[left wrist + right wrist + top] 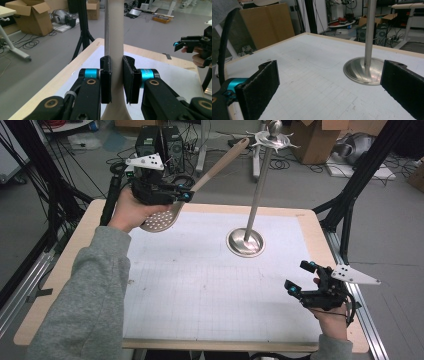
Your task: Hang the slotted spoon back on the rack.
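A slotted wooden spatula (192,190) is clamped by its handle in the left gripper (186,196) and held raised over the far left corner of the bench (75,260), its handle slanted toward the metal stand (248,237). The right gripper (298,277) is held wide and empty near the bench's right edge.

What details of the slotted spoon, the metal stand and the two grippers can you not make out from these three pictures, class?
- Slotted spoon: high view, the near edge of its bowl is hidden by the left gripper and hand.
- Spoon handle: left gripper view, cut off by the top edge.
- Metal stand: right gripper view, its hooks are cut off by the top edge.
- Right gripper: its pads' faces are too small in the high view.
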`<state>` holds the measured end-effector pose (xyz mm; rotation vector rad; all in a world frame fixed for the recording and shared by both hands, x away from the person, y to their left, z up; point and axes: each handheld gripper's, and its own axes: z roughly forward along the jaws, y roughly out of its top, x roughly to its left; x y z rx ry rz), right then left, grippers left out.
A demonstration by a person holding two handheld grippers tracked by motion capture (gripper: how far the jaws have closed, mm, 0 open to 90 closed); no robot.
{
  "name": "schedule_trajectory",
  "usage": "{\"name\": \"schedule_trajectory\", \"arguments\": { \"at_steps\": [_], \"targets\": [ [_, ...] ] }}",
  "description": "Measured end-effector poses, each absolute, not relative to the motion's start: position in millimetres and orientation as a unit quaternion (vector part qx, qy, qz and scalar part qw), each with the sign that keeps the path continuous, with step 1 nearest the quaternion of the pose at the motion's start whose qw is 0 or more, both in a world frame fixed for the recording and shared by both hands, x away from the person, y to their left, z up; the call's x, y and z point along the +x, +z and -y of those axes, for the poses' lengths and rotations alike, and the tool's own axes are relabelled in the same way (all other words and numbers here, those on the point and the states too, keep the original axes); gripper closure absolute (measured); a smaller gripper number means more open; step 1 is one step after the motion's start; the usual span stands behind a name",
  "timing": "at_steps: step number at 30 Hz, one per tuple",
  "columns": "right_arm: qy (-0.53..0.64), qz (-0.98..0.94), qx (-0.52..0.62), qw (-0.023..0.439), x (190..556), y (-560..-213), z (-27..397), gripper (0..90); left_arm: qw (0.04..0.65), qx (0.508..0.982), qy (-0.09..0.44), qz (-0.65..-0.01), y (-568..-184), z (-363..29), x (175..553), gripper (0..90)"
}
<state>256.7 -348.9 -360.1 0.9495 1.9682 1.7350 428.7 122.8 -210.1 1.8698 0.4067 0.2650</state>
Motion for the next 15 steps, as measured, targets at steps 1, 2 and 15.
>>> {"name": "schedule_trajectory", "arguments": {
  "at_steps": [1,2,15],
  "targets": [
    [0.613,-0.694,0.335,0.174,256.5,-360.0,349.0,1.0,0.568,0.797,0.113,-0.173,-210.5,-121.9,429.2,77.8],
    [0.613,-0.694,0.336,0.173,256.2,-359.9,349.1,1.0,0.567,0.797,0.113,-0.174,-210.7,-121.7,429.5,77.8],
    [0.614,-0.692,0.337,0.173,255.8,-360.3,350.8,1.0,0.569,0.795,0.110,-0.177,-212.9,-115.7,429.9,77.8]
  ]
}}
